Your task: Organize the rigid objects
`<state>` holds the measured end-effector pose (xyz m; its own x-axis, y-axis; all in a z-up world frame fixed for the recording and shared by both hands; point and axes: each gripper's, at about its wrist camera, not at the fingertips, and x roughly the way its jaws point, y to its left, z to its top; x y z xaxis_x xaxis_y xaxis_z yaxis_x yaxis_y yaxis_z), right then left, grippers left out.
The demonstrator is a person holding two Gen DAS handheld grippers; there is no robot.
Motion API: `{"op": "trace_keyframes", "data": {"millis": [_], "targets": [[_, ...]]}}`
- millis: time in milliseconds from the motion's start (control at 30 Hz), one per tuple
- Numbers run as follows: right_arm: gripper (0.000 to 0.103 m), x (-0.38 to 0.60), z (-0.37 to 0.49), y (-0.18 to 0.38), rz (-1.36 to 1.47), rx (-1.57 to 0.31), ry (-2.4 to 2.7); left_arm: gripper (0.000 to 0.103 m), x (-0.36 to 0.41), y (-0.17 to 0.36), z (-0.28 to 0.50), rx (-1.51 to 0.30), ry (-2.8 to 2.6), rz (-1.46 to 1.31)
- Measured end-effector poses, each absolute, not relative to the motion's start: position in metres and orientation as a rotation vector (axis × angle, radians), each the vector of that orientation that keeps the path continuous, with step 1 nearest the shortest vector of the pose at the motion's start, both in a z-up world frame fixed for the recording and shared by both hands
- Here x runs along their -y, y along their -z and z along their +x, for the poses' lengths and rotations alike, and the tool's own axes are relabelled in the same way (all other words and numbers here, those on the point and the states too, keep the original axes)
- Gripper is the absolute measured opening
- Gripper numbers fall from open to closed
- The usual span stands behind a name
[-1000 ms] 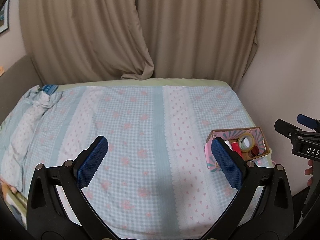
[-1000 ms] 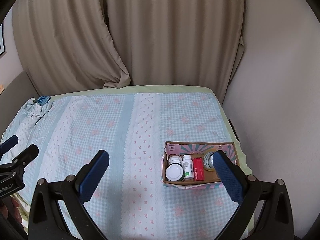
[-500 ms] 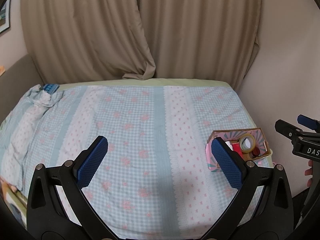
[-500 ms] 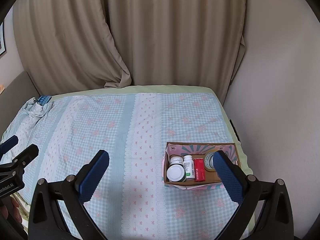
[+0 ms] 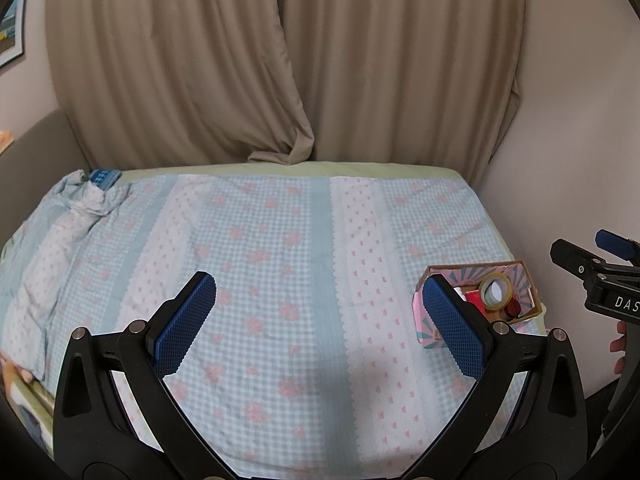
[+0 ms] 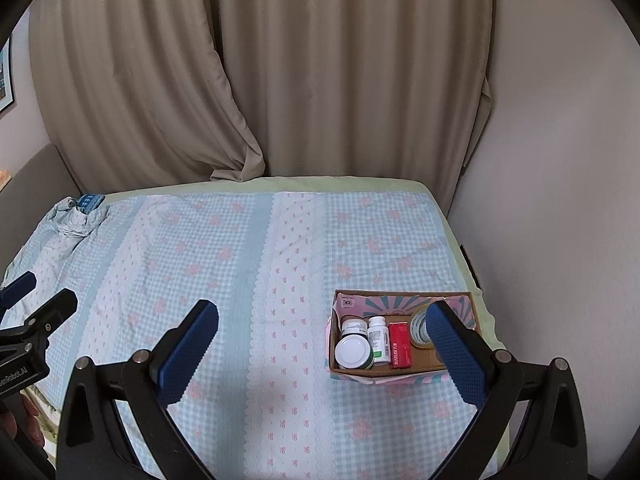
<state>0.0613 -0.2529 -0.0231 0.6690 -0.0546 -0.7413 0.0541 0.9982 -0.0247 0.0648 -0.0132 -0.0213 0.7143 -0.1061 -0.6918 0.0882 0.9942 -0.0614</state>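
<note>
A small cardboard box [image 6: 400, 300] with a pink and teal lining sits on the bed near its right edge. It holds a white-lidded jar [image 6: 352, 353], a white bottle [image 6: 379, 338], a red packet [image 6: 400, 346] and a roll of tape [image 6: 418, 330]. The left wrist view shows the same box [image 5: 476, 270] with the tape roll [image 5: 496, 291] and something red inside. My right gripper [image 6: 320, 344] hangs open above the bed, its right finger in front of the box. My left gripper [image 5: 318, 320] is open over the middle of the bed, holding nothing.
The bed [image 5: 280, 240] wears a blue checked sheet with pink flowers. A bunched sheet and a small blue object [image 5: 102, 178] lie at the far left corner. Beige curtains [image 6: 320, 80] hang behind; a wall [image 6: 560, 200] runs along the right. A person's fingers [image 5: 618, 356] show at the right edge.
Both views have pulled back and tilted slightly up, so the bed and box sit a little lower and smaller. Nothing was picked up or let go.
</note>
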Motion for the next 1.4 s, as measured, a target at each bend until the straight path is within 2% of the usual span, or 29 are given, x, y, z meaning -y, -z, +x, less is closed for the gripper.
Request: {"op": "trace_keyframes", "data": {"millis": [633, 1200, 1400], "targets": [[0.103, 0.25, 0.063, 0.023, -0.001, -0.837, 0.06, 0.103, 0.017, 0.023, 0.067, -0.777, 0.073, -0.01], [0.103, 0.251, 0.073, 0.019, 0.0, -0.819, 0.058, 0.103, 0.024, 0.013, 0.065, -0.678, 0.057, 0.003], [0.103, 0.252, 0.08, 0.028, 0.003, -0.845, 0.063, 0.103, 0.02, 0.023, 0.078, -0.707, 0.072, -0.005]]}}
